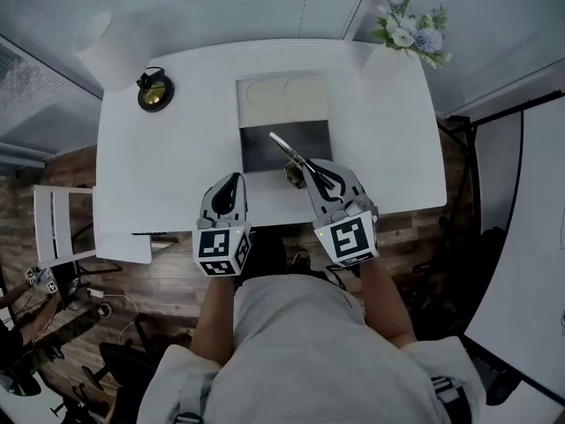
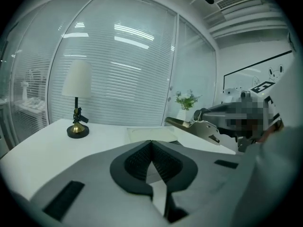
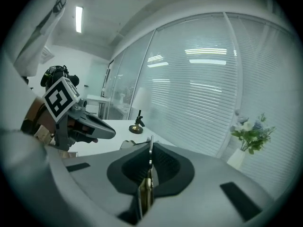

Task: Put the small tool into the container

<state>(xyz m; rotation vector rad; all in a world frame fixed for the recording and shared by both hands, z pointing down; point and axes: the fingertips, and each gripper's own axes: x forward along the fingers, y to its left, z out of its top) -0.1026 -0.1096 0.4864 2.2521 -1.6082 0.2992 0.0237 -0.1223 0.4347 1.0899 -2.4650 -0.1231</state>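
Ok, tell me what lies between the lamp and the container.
Nothing: only bare white table runs between the lamp base and the container, as the head view shows.

The box [image 1: 256,153] sits open in the middle of the table [image 1: 177,166], with free room all round it. The lamp [image 1: 154,93] stands well off on my left. The flowers [image 1: 408,26] stand well off at the far right corner.

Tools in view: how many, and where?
1. The tool is clamped in the right claw, its tip over the dark half of the container. No other shows on the table, though its near edge is partly hidden.
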